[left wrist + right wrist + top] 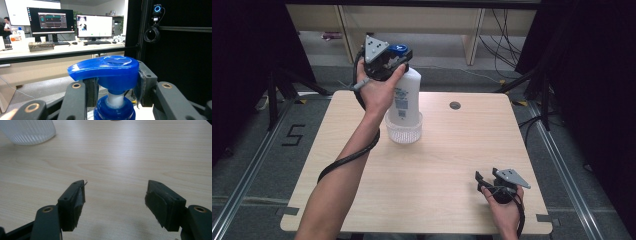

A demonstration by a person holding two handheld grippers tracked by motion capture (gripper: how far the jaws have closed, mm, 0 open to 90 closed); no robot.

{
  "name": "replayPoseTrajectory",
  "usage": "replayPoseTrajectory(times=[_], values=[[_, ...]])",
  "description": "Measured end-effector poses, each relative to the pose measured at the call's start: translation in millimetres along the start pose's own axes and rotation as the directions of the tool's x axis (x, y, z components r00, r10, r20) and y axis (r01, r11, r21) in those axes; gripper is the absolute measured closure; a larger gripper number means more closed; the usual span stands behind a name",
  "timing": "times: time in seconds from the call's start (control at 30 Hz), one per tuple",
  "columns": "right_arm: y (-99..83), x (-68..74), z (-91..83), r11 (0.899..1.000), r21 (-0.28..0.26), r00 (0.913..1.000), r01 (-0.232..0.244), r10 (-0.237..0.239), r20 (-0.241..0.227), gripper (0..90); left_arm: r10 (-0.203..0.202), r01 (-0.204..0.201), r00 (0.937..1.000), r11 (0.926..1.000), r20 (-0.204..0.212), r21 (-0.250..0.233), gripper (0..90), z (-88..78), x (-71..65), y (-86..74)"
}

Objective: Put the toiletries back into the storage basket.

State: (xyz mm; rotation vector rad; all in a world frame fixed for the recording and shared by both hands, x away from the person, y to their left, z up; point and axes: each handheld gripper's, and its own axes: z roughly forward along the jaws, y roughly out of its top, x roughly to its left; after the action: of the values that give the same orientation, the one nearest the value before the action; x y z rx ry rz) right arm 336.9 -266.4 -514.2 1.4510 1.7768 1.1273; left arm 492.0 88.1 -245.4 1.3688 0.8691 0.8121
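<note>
A white pump bottle [404, 97] with a blue pump head [398, 50] stands upright, its base down inside a clear ribbed cup [404, 131] at the table's back middle. My left gripper [394, 60] is raised at the bottle's top, shut on the pump head [107, 70], with a jaw pressed against each side of it. The spout points left in the left gripper view. My right gripper [486, 175] rests low at the front right of the table, open, with bare wood between its pads [160, 205]. The cup [27, 131] sits far ahead to its left.
The light wooden table [452, 160] has a round cable hole [455, 105] near its back edge. Black curtains and metal frame legs flank both sides. A desk with monitors [52, 21] lies beyond the table. The left gripper's cable [347, 157] trails across the table's left part.
</note>
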Motion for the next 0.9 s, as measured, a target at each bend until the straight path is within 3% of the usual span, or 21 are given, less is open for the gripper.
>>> replayPoseTrajectory(times=[0.03,0.1,0.13,0.17,0.2,0.33,0.37,0.4,0.47,0.73,0.9], values=[[0.0,0.4,0.2,1.000,0.007,1.0000,-0.003,0.003,0.008,32.5,-0.018,0.018,0.9998,0.9998,0.004,0.005,59.6,0.6,-0.5,-1.0],[-0.4,2.8,0.4,0.999,0.008,0.9993,-0.036,0.036,0.008,32.4,-0.005,0.005,1.0000,1.0000,0.000,0.000,59.6,1.6,1.5,-2.1],[-0.4,2.7,0.2,0.999,0.010,0.9994,-0.034,0.034,0.006,32.4,-0.021,0.021,0.9998,0.9998,0.004,0.006,59.6,2.0,0.7,-3.3],[0.0,0.2,0.3,1.000,0.007,1.0000,0.001,-0.001,0.009,32.4,-0.003,0.003,1.0000,1.0000,0.002,0.003,59.6,2.7,1.9,-3.6],[-0.2,1.3,0.5,1.000,0.007,0.9999,-0.014,0.014,0.007,32.4,-0.007,0.007,1.0000,1.0000,0.000,0.002,59.6,3.5,1.8,-4.5],[0.1,0.4,0.4,1.000,0.007,0.9999,0.001,-0.001,0.011,32.4,-0.004,0.004,1.0000,1.0000,0.004,0.008,59.6,6.2,2.1,-6.7],[0.0,0.4,0.4,1.000,0.006,1.0000,0.000,0.000,0.009,32.5,-0.021,0.020,0.9997,0.9996,0.014,0.018,59.6,8.0,1.9,-8.7],[0.0,0.4,0.4,1.000,0.007,1.0000,0.000,0.000,0.009,32.5,-0.008,0.007,0.9999,0.9999,0.009,0.012,59.5,9.0,3.3,-9.3],[-0.2,1.2,0.4,1.000,0.007,0.9999,-0.012,0.012,0.007,32.4,-0.025,0.025,0.9996,0.9995,0.015,0.020,59.5,9.6,2.9,-10.6],[-0.5,0.8,0.3,1.000,-0.003,0.9999,-0.009,0.009,-0.007,32.4,0.003,-0.003,1.0000,0.9998,0.008,0.022,59.6,14.1,5.4,-15.1],[-0.2,1.2,0.0,1.000,0.003,0.9999,-0.012,0.012,-0.002,32.4,-0.018,0.018,0.9998,0.9994,0.004,0.029,59.6,14.6,7.5,-19.1]])
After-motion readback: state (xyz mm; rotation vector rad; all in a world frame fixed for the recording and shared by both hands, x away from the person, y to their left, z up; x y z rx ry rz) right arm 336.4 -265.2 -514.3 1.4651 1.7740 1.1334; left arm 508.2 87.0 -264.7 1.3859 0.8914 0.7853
